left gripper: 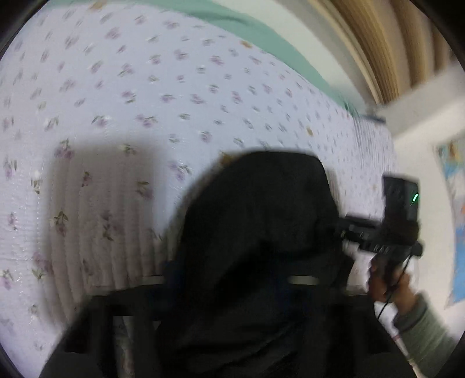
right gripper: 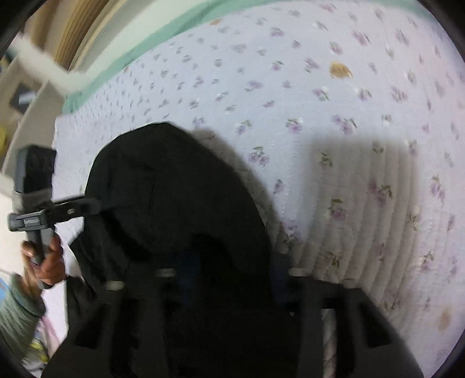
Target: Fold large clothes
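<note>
A black garment [left gripper: 255,232] hangs bunched between both grippers above a flowered quilt [left gripper: 145,87]. In the left wrist view it drapes over my left gripper's fingers [left gripper: 122,319] and hides their tips. At the cloth's right edge, my right gripper [left gripper: 344,232] is shut on a fold, held by a hand [left gripper: 386,285] in a grey-green sleeve. From the right wrist camera the same black garment [right gripper: 174,203] covers my right gripper's fingers [right gripper: 348,317]. My left gripper [right gripper: 94,203] is clamped on the cloth's left edge there.
The quilt [right gripper: 319,101] spreads wide beyond the garment. A green sheet [left gripper: 247,26] borders its far side, with a tan curtain [left gripper: 377,43] behind. White shelves [right gripper: 29,96] stand past the bed's end. Both views are motion-blurred.
</note>
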A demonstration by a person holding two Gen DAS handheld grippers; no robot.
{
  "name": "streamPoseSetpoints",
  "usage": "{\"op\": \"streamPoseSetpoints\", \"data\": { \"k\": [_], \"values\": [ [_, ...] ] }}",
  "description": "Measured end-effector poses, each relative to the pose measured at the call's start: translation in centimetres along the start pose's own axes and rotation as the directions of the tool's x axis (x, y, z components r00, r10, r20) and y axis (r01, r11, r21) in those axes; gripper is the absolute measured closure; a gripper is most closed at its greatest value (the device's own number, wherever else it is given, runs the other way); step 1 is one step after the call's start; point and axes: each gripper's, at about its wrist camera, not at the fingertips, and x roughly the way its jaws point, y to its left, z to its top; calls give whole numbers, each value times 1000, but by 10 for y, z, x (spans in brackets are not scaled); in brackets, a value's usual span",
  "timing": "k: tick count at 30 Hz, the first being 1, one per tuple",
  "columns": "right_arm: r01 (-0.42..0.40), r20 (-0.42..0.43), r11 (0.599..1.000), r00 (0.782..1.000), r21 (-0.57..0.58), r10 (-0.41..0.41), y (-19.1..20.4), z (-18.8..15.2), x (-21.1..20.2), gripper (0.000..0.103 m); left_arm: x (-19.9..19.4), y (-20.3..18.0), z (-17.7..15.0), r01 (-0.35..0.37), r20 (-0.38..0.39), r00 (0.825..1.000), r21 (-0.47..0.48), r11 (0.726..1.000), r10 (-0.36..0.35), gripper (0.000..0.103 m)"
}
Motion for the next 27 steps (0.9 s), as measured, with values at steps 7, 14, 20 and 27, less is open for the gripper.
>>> {"op": "streamPoseSetpoints", "data": {
  "k": [7,14,20,27],
  "values": [
    [18,151,994,989,-109,-1,55,-44,-94,84,-84,-51,-47,12,107,994,135,991,-27,84],
    [84,281,983,959,-163,-35,117,-134,-196,84,-172,-117,-139,-1,189,981,236,972,-45,84],
    [152,328,974,940,-166,-91,158,-235,-238,84,-206,-158,-227,-26,207,978,280,960,-34,84],
    [269,261,952,939,-150,-224,167,-326,-194,84,-155,-166,-326,-236,143,969,321,917,199,83]
  ]
}}
